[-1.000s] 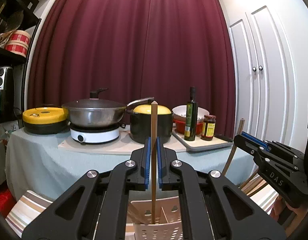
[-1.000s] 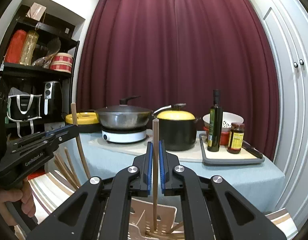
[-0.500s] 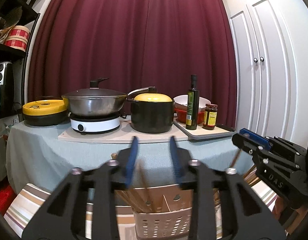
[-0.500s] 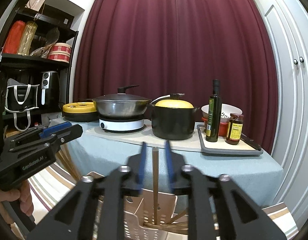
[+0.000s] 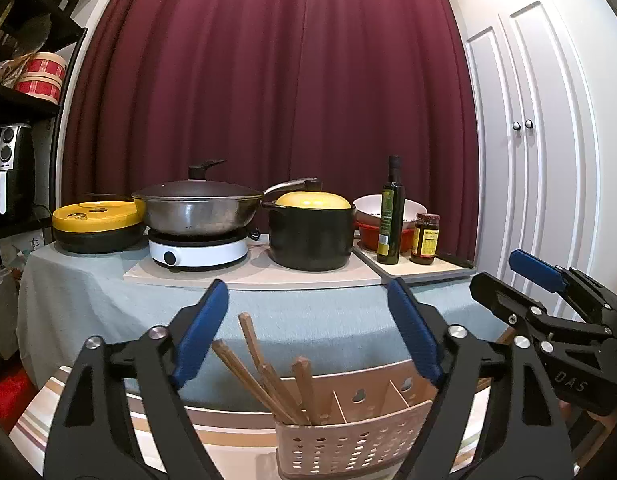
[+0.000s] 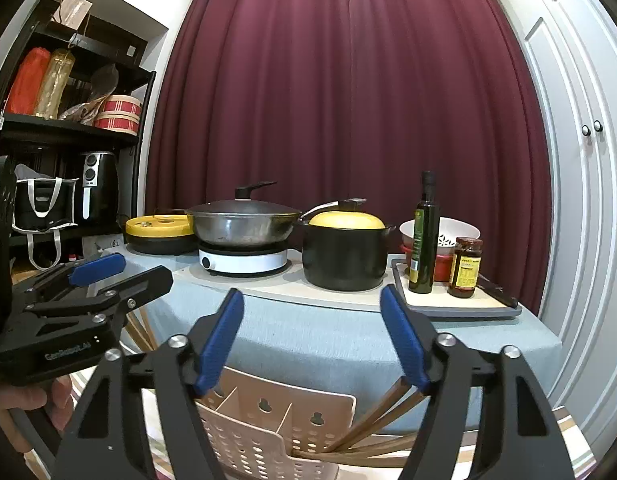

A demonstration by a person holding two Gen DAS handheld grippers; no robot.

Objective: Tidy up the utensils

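Everything sat around the perforated utensil caddy (image 5: 350, 440), a pale plastic holder with dividers, standing in front of the cloth-covered table (image 5: 308, 320). Far to the left of it, on a dark shelf, was a black air fryer (image 6: 93, 184). On the table behind the caddy, from the left, stood a flat yellow-lidded pan (image 5: 96, 222), then a lidded steel wok (image 5: 198, 210) on a white induction hob (image 5: 196, 252), then a black pot with a yellow lid (image 5: 311, 236). Further right a tray (image 6: 456, 306) carried a dark olive oil bottle (image 5: 391, 212) and a sauce jar (image 5: 425, 238), with a white bowl (image 6: 444, 234) behind them.

The left gripper (image 5: 308, 334) hung just above the caddy's left end with its blue-padded jaws spread wide and nothing between them. Below it a bundle of wooden chopsticks (image 5: 268, 372) stood in the caddy's leftmost compartment, leaning to the left. The right gripper (image 6: 316, 338) was over the caddy's right end, jaws likewise wide apart and empty. There more brown chopsticks (image 6: 382, 412) lay steeply tilted, their tops poking out past the caddy's right wall. A person's hand (image 6: 28, 404) held the left gripper's handle, seen at the left edge of the right wrist view.
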